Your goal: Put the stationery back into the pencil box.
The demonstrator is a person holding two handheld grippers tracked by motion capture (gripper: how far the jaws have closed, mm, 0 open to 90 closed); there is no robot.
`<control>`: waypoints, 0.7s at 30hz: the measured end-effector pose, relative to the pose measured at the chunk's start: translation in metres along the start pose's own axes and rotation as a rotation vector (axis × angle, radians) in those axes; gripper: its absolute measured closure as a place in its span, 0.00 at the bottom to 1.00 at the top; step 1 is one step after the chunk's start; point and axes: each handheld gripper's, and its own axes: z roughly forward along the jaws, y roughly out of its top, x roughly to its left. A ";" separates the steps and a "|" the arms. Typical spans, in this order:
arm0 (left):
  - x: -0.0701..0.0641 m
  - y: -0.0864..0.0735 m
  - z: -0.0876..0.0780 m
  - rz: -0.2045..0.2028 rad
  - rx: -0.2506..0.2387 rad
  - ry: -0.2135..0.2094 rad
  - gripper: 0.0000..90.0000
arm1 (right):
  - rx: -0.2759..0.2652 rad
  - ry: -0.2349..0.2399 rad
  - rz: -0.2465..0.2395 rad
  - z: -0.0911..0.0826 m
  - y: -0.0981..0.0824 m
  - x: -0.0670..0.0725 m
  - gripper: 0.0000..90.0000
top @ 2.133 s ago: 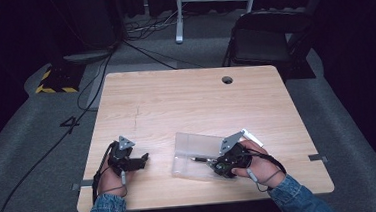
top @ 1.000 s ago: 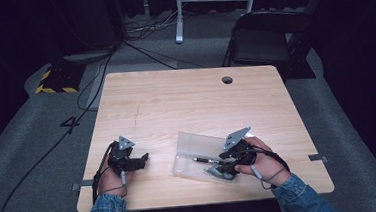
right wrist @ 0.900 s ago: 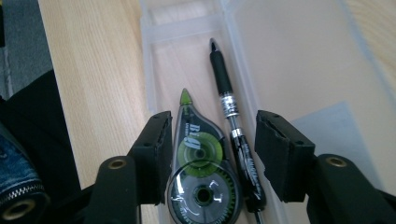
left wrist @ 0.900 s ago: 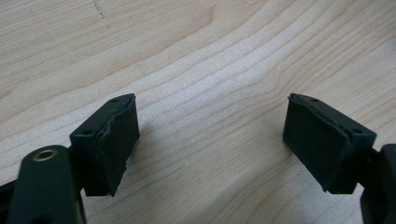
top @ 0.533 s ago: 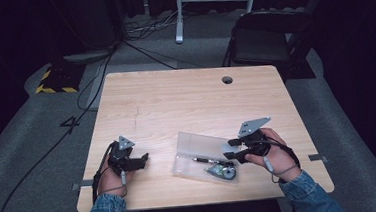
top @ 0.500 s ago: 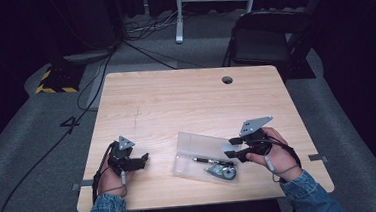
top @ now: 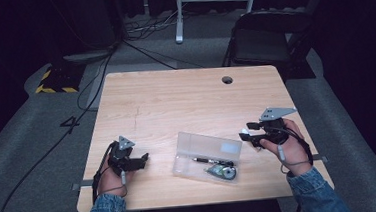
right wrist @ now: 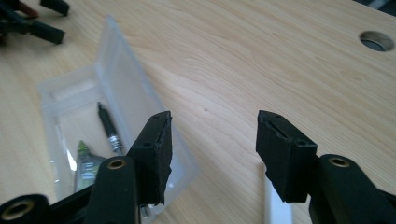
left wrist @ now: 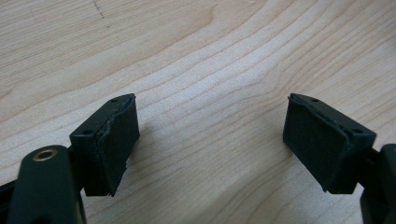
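Observation:
A clear plastic box lies open on the wooden table, near its front edge. Inside lie a black pen and a small grey-green item. My right gripper hovers just right of the box, jaws open and empty. In the right gripper view the gripper looks over the box's wall, the pen and the green item. A white strip shows under one jaw. My left gripper rests left of the box. Its jaws stand apart over bare wood.
A round cable hole sits at the table's far right. A dark folding chair stands behind the table. Cables run over the floor at the left. The left gripper shows beyond the box in the right gripper view.
My right gripper has drawn back to the right and risen, from over the box to beside it, leaving the grey-green item in the box. The left gripper has stayed put.

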 end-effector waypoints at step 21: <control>0.000 0.000 0.000 -0.001 -0.003 0.000 0.21 | 0.145 -0.139 0.117 0.029 -0.032 -0.041 0.59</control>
